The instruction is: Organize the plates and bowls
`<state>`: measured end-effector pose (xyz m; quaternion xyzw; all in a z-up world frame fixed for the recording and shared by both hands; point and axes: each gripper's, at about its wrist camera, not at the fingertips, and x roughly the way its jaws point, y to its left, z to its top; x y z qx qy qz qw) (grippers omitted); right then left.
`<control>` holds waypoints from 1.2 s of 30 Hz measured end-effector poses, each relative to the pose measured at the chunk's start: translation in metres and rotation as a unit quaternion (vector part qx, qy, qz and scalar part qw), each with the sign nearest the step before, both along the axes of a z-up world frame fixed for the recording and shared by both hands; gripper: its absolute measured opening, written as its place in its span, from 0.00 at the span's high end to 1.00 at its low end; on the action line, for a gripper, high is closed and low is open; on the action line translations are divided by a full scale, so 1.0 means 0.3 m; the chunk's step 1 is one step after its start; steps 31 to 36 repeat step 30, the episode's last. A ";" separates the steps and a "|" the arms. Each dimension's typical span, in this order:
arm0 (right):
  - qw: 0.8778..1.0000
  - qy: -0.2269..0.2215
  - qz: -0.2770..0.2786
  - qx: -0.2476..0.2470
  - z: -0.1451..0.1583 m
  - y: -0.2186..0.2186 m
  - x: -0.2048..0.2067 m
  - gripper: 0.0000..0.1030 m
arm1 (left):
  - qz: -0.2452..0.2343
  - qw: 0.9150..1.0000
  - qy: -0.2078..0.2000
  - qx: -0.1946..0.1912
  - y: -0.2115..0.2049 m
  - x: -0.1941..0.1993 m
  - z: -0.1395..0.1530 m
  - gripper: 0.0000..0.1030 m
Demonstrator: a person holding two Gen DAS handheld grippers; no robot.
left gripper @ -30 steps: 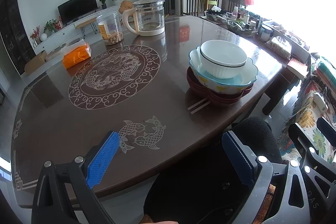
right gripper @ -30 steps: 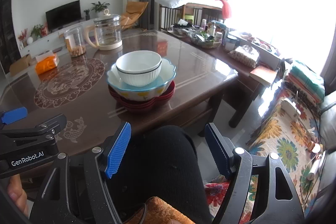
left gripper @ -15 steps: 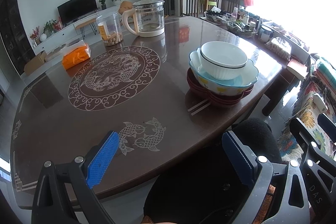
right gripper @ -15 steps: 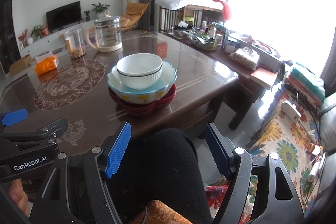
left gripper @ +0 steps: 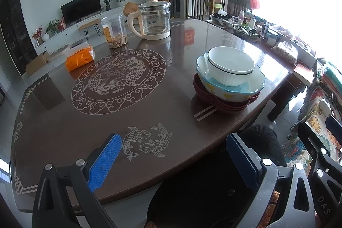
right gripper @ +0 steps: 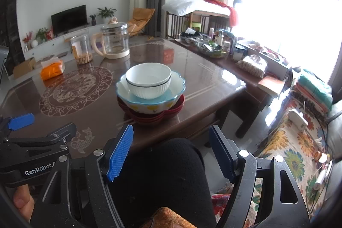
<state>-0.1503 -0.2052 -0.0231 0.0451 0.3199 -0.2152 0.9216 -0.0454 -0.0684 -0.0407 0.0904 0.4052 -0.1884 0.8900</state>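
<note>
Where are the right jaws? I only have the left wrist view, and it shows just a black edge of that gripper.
Observer: The right gripper hangs short of the table, above a black-clad knee.
Operator: Is it holding anything?
Observer: No. Its jaws stand wide open with nothing between them.
Operator: What lies ahead of them?
Observer: The stack, slightly left of the jaws' midline: white bowl in the scalloped blue-rimmed bowl, on red plates.
</note>
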 end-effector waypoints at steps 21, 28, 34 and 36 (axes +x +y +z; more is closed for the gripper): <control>1.000 -0.004 -0.004 0.004 -0.002 -0.015 -0.008 0.26 | -0.017 1.000 -0.006 -0.003 -0.018 -0.025 0.003 0.05; 1.000 0.001 -0.008 0.012 -0.016 -0.020 -0.008 0.26 | -0.019 1.000 -0.014 -0.009 -0.019 -0.038 0.007 0.05; 1.000 0.000 -0.008 0.011 -0.015 -0.021 -0.007 0.26 | -0.017 1.000 -0.021 -0.009 -0.019 -0.046 0.011 0.05; 1.000 0.000 -0.008 0.011 -0.015 -0.021 -0.007 0.26 | -0.017 1.000 -0.021 -0.009 -0.019 -0.046 0.011 0.05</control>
